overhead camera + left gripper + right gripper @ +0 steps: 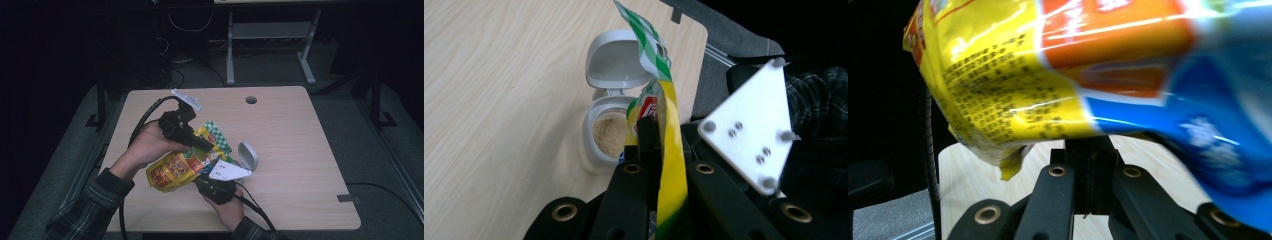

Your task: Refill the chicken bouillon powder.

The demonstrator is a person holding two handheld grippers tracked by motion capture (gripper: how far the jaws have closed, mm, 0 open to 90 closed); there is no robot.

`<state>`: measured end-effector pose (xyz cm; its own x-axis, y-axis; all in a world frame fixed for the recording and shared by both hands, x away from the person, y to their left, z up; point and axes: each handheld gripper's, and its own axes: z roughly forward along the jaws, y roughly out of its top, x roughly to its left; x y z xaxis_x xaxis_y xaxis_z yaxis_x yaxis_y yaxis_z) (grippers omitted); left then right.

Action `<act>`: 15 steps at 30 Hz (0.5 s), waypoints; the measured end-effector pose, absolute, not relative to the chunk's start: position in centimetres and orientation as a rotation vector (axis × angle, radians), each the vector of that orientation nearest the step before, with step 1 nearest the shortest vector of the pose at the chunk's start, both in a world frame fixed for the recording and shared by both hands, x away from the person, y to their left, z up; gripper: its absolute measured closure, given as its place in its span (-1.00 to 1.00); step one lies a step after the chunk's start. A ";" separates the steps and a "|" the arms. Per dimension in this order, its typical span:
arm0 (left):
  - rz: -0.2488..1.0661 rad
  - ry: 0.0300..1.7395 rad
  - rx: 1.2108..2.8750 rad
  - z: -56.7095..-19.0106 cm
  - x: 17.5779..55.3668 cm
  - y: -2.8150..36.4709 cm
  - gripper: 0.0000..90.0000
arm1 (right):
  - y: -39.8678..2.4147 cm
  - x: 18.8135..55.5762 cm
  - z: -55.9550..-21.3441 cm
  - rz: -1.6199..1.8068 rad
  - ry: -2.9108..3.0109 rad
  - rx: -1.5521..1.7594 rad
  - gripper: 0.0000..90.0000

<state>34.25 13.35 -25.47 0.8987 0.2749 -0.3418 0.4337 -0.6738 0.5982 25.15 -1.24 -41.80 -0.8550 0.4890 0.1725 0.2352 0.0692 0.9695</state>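
High view: at the centre of the frame, over the wooden table (pixel 300 150), the yellow snack bag (pixel 177 167) is held tilted between both tools. The left gripper (pixel 202 144) comes in from the upper left with its jaws closed on the bag's green-checked top edge. The right gripper (pixel 212 185) sits just below the centre, under its grey three-cornered plate, against the bag's lower right side. A small grey container (pixel 247 156) with its lid flipped open stands just right of the bag.

Left gripper view: the jaws at bottom centre are pinched narrow on the bag's (pixel 669 150) thin yellow edge. Behind it, centre left, the open container (pixel 606 132) shows beige powder inside, its lid (pixel 616 60) tipped back above.

Right gripper view: the jaws stand narrow at bottom centre, and the bag (pixel 1058 75) spans the upper frame; it meets the jaw tips, which grip its lower edge.
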 end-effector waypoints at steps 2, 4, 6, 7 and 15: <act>-0.295 0.501 2.335 -25.5 34.1 13.8 1.00 | -1.4 25.1 -41.7 1.873 2.145 0.752 1.00; -0.292 0.501 2.328 -25.5 34.0 14.3 1.00 | -1.5 25.1 -41.7 1.869 2.145 0.763 1.00; -0.285 0.502 2.314 -25.5 34.0 14.8 1.00 | -1.8 25.0 -41.6 1.865 2.149 0.775 1.00; -0.286 0.510 2.299 -25.6 33.9 15.1 1.00 | -1.9 25.0 -41.6 1.863 2.146 0.777 1.00; -0.282 0.516 2.232 -26.0 33.7 17.4 1.00 | -2.4 24.8 -41.5 1.811 2.174 0.818 1.00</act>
